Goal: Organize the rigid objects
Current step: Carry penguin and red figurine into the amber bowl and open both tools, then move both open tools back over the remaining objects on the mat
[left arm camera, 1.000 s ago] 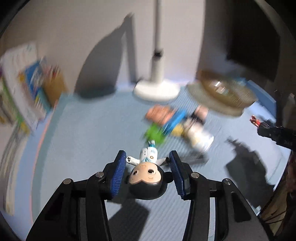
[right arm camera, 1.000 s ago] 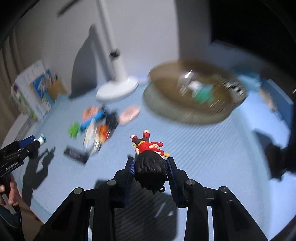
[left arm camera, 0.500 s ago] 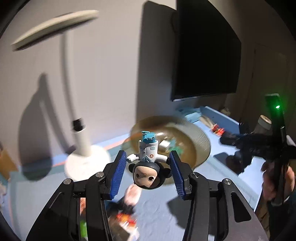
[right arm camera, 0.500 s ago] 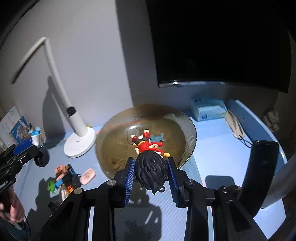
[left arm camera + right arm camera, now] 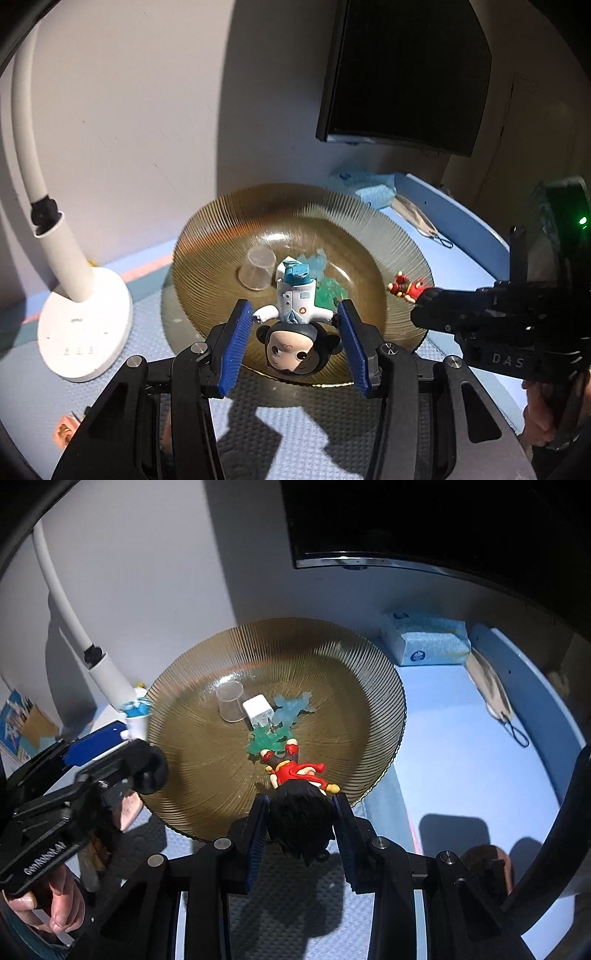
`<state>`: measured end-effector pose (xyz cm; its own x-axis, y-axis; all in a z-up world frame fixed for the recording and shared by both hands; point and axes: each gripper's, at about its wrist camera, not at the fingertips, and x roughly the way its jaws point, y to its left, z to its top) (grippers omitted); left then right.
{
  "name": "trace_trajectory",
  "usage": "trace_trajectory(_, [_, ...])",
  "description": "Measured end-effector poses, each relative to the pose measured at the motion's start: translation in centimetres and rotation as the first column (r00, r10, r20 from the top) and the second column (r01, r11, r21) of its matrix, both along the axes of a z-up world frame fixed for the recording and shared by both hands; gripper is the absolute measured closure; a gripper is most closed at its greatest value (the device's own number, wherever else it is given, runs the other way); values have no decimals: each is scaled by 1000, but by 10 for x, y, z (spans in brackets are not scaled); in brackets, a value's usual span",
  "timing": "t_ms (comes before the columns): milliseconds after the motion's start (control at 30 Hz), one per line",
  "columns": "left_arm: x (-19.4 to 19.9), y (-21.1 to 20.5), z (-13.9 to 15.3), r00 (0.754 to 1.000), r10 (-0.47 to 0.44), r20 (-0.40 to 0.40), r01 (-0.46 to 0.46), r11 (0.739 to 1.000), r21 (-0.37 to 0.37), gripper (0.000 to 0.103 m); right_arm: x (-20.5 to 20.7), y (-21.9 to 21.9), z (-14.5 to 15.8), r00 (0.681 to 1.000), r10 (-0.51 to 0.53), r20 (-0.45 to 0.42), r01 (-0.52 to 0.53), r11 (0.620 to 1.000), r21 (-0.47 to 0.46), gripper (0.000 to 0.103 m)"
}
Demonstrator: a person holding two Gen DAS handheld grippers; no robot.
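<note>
My left gripper (image 5: pixel 293 341) is shut on a black-haired figurine in a white coat and teal legs (image 5: pixel 293 325), held by the head above the near rim of a ribbed amber glass plate (image 5: pixel 229 236). My right gripper (image 5: pixel 299 823) is shut on a dark-haired figurine in red (image 5: pixel 299 790), held above the plate's (image 5: pixel 369 686) near rim. The plate holds a clear cup (image 5: pixel 229 702), a white charger block (image 5: pixel 257 710), a pale blue star piece (image 5: pixel 293 707) and a green piece (image 5: pixel 266 743). The right gripper with the red figurine (image 5: pixel 406 288) also shows in the left wrist view.
A white desk lamp (image 5: pixel 77 317) stands left of the plate. A blue tissue pack (image 5: pixel 428 644) and a face mask (image 5: pixel 493 692) lie at the back right. A dark monitor (image 5: pixel 402 74) hangs on the wall. Small toys (image 5: pixel 64 432) lie at the lower left.
Both grippers swung from the toy pile over to the plate and came in close above its near rim. Each still holds its figurine.
</note>
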<state>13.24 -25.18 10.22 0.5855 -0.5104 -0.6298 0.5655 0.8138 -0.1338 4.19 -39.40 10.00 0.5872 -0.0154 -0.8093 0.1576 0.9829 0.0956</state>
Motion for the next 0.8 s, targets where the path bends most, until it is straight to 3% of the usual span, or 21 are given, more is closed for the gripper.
trace_trajectory(300, [1, -6, -4, 1000, 2, -5, -2, 1000, 12, 57, 3, 4, 1, 1000, 13, -14, -13, 1000, -11, 68])
trace_trajectory(333, [0, -4, -3, 1000, 4, -2, -4, 1000, 9, 50, 3, 4, 2, 1000, 19, -10, -19, 1000, -2, 65])
trace_trajectory(367, [-3, 0, 0, 1000, 13, 8, -13, 1000, 0, 30, 3, 4, 4, 1000, 18, -3, -18, 1000, 6, 50])
trace_trajectory(400, [-7, 8, 7, 999, 38, 31, -37, 999, -18, 24, 0, 3, 7, 1000, 7, 11, -7, 1000, 8, 41])
trace_trajectory(433, [-11, 17, 14, 997, 58, 56, -56, 998, -37, 20, -3, 1, 12, 999, -7, 32, 7, 1000, 10, 41])
trace_trajectory(633, [-44, 92, 62, 978, 157, 138, -141, 982, -125, 20, -35, -15, 44, 989, -45, 138, 34, 996, 84, 41])
trace_trajectory(800, [-89, 172, 84, 948, 275, 157, -242, 949, -201, 20, -58, 7, 64, 982, -11, 191, -8, 995, 101, 40])
